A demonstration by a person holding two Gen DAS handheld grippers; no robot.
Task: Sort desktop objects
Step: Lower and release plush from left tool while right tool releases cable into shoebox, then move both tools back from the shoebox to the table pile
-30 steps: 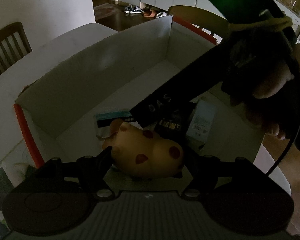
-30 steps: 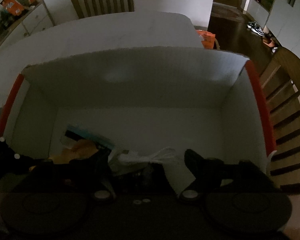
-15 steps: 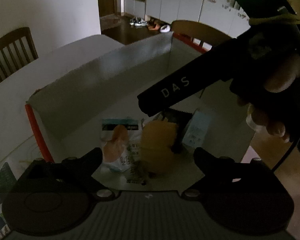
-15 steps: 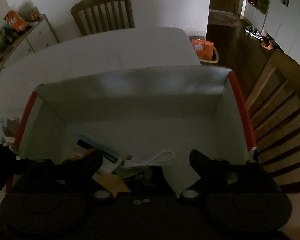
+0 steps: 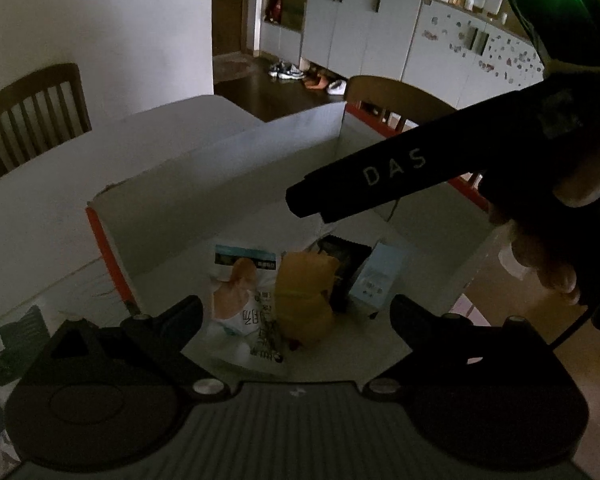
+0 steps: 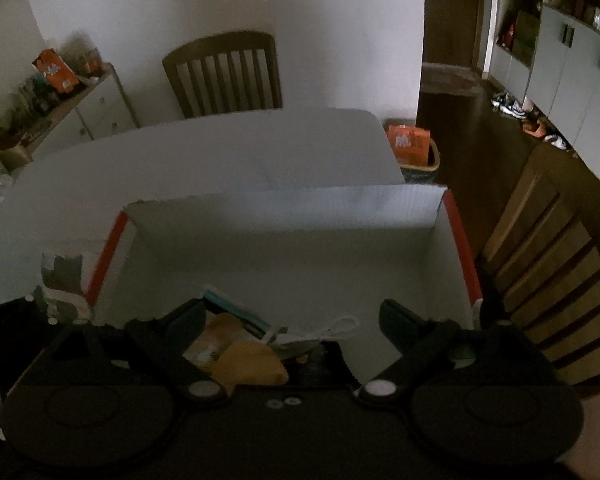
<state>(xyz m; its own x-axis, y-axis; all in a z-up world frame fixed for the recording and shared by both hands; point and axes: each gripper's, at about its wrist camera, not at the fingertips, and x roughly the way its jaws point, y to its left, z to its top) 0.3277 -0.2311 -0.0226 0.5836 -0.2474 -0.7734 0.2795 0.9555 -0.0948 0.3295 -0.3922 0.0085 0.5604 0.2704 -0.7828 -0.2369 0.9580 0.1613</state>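
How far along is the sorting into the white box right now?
Already in the white box: a yellow plush toy, a printed packet, a pale blue carton and a white cable. Both the left gripper and right gripper are open and empty. Whether more items remain is out of view.

You are working in a dim room with a plain white wall (image 6: 220, 8) and a dark wooden floor (image 6: 472, 148). Beyond the far edge of the white table (image 6: 204, 160) stands a slat-backed wooden chair (image 6: 224, 74), with a second wooden chair (image 6: 548, 276) at its right edge and a wicker basket (image 6: 414, 156) on the floor off its far right corner. A white drawer unit (image 6: 96, 112) with clutter on top stands at the left wall, pale cabinets (image 5: 384, 36) line the right side, and shoes (image 5: 288, 70) lie on the floor before them.
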